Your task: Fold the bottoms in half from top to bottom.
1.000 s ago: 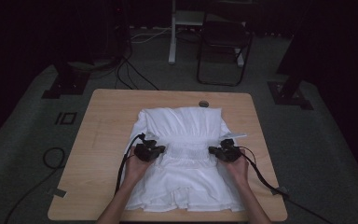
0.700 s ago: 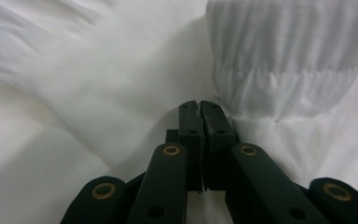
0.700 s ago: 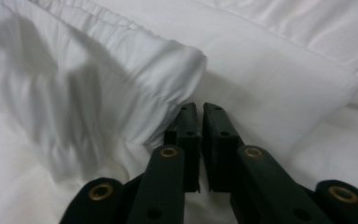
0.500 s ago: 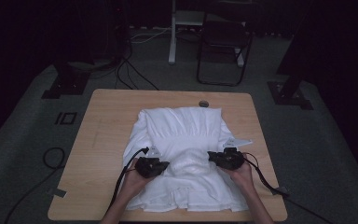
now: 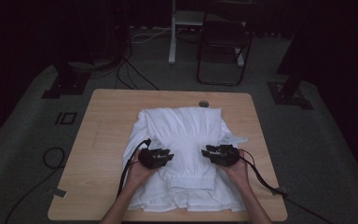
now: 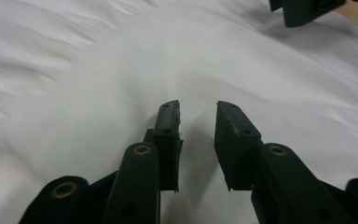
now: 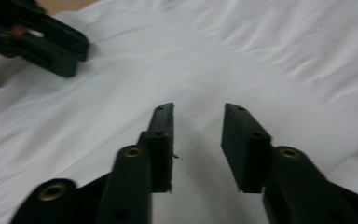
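While the white garment lies folded at mid-table, I note my left gripper and right gripper resting over its middle, well apart; both jaws have just been opening, now narrowly parted, nothing clamped between them.

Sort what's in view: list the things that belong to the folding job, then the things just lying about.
In the job:
- white garment
- left gripper, jaws just opening, nothing between them
- right gripper, likewise
- wooden table

Lying about:
- folding chair
- floor cables
- white stand
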Tool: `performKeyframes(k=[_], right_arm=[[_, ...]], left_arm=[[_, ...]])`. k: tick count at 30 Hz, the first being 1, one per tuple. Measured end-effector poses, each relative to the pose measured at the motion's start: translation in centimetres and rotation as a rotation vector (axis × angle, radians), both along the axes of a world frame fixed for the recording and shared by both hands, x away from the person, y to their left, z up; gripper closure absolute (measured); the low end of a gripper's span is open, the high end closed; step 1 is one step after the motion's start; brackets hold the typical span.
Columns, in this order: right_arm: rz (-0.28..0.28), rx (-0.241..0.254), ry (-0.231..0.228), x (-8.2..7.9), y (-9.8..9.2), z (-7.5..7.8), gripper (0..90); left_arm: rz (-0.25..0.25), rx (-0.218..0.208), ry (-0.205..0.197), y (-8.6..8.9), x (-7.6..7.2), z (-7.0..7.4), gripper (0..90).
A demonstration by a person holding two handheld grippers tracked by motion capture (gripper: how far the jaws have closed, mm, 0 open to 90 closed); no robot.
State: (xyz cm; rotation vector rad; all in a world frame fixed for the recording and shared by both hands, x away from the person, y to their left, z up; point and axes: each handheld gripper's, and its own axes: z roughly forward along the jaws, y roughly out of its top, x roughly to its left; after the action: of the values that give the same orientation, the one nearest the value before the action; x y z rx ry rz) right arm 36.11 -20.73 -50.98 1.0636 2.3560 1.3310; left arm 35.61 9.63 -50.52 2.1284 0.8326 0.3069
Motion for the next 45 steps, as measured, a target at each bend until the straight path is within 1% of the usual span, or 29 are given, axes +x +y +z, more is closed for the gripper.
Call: performKeyframes(k=[1,2,3,4,6,7,8,9,11,12,13,15,16,17,18,19,20,22,24,25,27,32,35,37,40,41,42,43,45], right_arm=[[-0.045,-0.021,-0.022,1.6,0.2,0.1,58.0],[-0.045,-0.021,-0.022,1.6,0.2,0.1,58.0],[-0.096,-0.053,-0.047,3.4,0.4,0.3,56.3],[-0.096,-0.053,-0.047,3.4,0.4,0.3,56.3],[-0.148,-0.081,-0.059,5.3,0.5,0.1,55.0],[-0.192,-0.117,-0.033,7.0,0.6,-0.6,53.2],[-0.192,-0.117,-0.033,7.0,0.6,-0.6,53.2],[-0.210,-0.141,-0.026,7.5,0.7,-1.0,52.0],[-0.226,-0.168,0.030,8.3,0.7,-2.7,50.9],[-0.226,-0.168,0.030,8.3,0.7,-2.7,50.9],[-0.238,-0.157,0.028,7.9,0.8,-3.4,50.9],[-0.245,-0.148,0.023,7.7,0.7,-3.5,50.9],[-0.254,-0.135,0.023,7.4,0.7,-3.6,51.0],[-0.259,-0.132,0.025,6.8,0.8,-3.6,51.0],[-0.259,-0.132,0.025,6.8,0.8,-3.6,51.0],[-0.258,-0.127,0.022,5.9,0.9,-3.7,51.1],[-0.258,-0.127,0.022,5.9,0.9,-3.7,51.1],[-0.255,-0.130,0.016,4.8,1.1,-3.8,51.3],[-0.246,-0.129,0.015,3.8,1.2,-3.8,51.4],[-0.242,-0.126,0.017,2.8,1.4,-3.8,51.4],[-0.241,-0.125,0.017,2.4,1.4,-3.8,51.5],[-0.226,-0.129,0.014,-0.1,2.0,-3.8,52.1],[-0.210,-0.127,0.015,-0.9,2.0,-3.8,52.0],[-0.200,-0.127,0.013,-1.2,2.1,-3.8,52.0],[-0.199,-0.125,0.014,-1.1,2.0,-3.8,52.0],[-0.199,-0.124,0.014,-1.1,2.0,-3.8,52.0],[-0.202,-0.124,0.015,-1.2,2.1,-3.8,52.0],[-0.203,-0.124,0.015,-1.2,2.1,-3.8,52.0],[-0.206,-0.123,0.016,-1.2,2.1,-3.8,52.0]], left_arm=[[0.025,0.015,-0.011,-0.1,1.0,0.1,69.4],[0.040,0.017,-0.009,-0.2,1.6,0.1,69.4],[0.067,0.017,-0.006,-0.3,2.6,0.0,68.0],[0.081,0.017,-0.004,-0.3,3.2,0.0,68.0],[0.111,0.003,0.028,-0.2,4.6,-0.6,64.8],[0.119,-0.002,0.039,-0.2,5.1,-0.9,63.8],[0.117,-0.002,0.047,-0.2,5.3,-1.3,63.8],[0.117,0.002,0.059,-0.2,5.6,-1.8,63.8],[0.115,-0.001,0.065,-0.1,5.8,-2.9,63.4],[0.115,-0.001,0.065,-0.1,5.8,-2.9,63.5],[0.115,-0.023,0.056,0.1,5.6,-3.4,64.0],[0.119,-0.060,0.057,0.7,5.4,-3.8,64.5],[0.120,-0.064,0.060,0.8,5.3,-3.8,65.0],[0.107,-0.046,0.049,1.0,4.8,-3.8,65.0],[0.107,-0.046,0.049,1.0,4.8,-3.8,65.0],[0.098,-0.042,0.047,1.2,4.5,-3.8,65.1],[0.096,-0.049,0.049,1.3,4.2,-3.8,65.1],[0.086,-0.054,0.055,1.7,3.5,-3.8,65.1],[0.079,-0.051,0.054,1.9,2.6,-3.9,65.1],[0.073,-0.049,0.052,2.1,2.0,-3.9,65.1],[0.069,-0.050,0.055,2.3,1.1,-3.9,65.0],[0.064,-0.051,0.055,2.8,-1.3,-3.9,64.9],[0.075,-0.052,0.055,2.9,-2.6,-3.9,64.7],[0.074,-0.049,0.058,2.9,-3.0,-3.8,61.6],[0.067,-0.065,0.079,3.1,-2.6,-3.0,59.3],[0.079,-0.062,0.058,3.3,-2.2,-2.2,58.3],[0.087,-0.055,0.042,3.4,-2.1,-1.9,55.8],[0.119,-0.044,0.005,3.7,-1.4,-0.9,53.5],[0.178,-0.042,-0.043,4.6,0.1,0.6,49.5]])
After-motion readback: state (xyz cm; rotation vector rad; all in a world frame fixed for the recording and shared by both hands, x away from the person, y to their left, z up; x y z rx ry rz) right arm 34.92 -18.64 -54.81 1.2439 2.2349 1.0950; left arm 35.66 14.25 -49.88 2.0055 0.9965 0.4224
